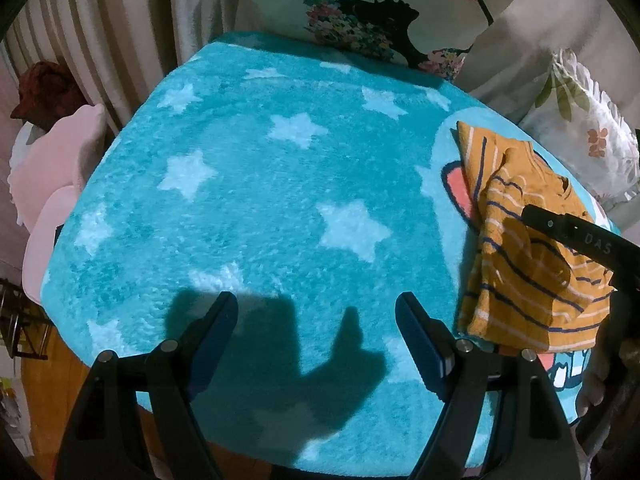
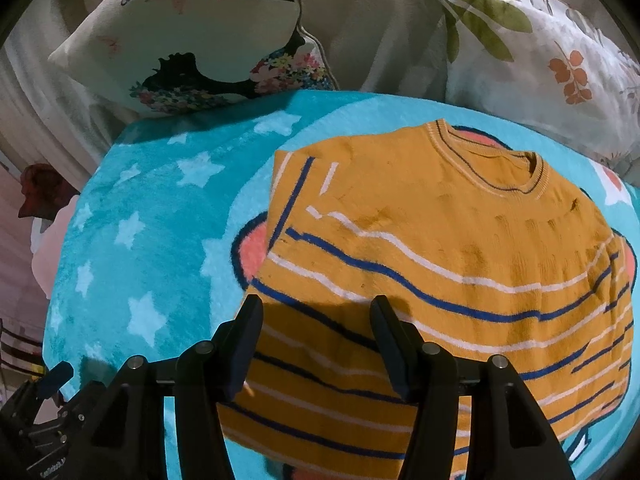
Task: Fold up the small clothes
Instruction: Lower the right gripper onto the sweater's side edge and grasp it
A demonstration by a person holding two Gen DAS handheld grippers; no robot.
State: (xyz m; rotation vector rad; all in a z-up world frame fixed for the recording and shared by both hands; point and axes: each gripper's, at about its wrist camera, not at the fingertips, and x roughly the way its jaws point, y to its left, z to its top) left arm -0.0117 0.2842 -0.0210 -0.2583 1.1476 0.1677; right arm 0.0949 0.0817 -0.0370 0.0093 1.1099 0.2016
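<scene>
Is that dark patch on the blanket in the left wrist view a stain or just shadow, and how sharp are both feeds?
Left wrist view: the patch is the left gripper shadow on the blue star blanket, hard-edged from light behind; fisheye bends the edges. Right wrist view: the striped sweater is sharp, with the right gripper shadowing its hem.

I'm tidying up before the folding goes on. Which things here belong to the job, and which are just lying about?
Belong to the job:
striped mustard sweater
teal star blanket it lies on
left claw and right claw, both open

Just lying about:
silhouette cushion
leaf-print pillow
pink cushion
</scene>
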